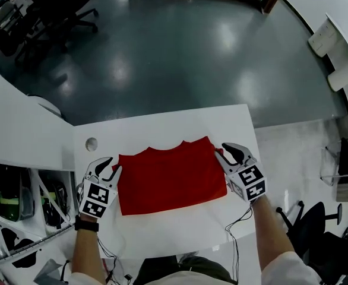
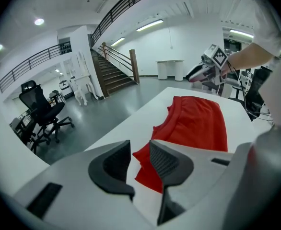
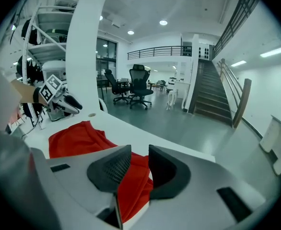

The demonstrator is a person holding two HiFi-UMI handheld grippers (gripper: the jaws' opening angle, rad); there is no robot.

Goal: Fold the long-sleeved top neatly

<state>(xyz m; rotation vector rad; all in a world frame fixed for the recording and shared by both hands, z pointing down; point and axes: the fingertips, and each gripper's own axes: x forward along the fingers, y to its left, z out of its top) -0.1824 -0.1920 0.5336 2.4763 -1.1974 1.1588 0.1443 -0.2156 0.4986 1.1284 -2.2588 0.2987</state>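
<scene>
My left tool (image 1: 112,164), right tool (image 1: 222,150) released | red fabric long-sleeved top (image 1: 171,176) lies flat | I'd pinch both side edges level

Legible text: none in any view.
Left gripper (image 1: 111,166) marker cube (image 1: 97,200): b/w square code patterns, lower left of head view; no letters or nos.
Right gripper (image 1: 222,149) marker cube (image 1: 249,181): same b/w code patterns, lower right of head view; no letters or nos.
Gripper views: opp. cubes show upper right and mid left; patterns only, too small to make out.
</scene>
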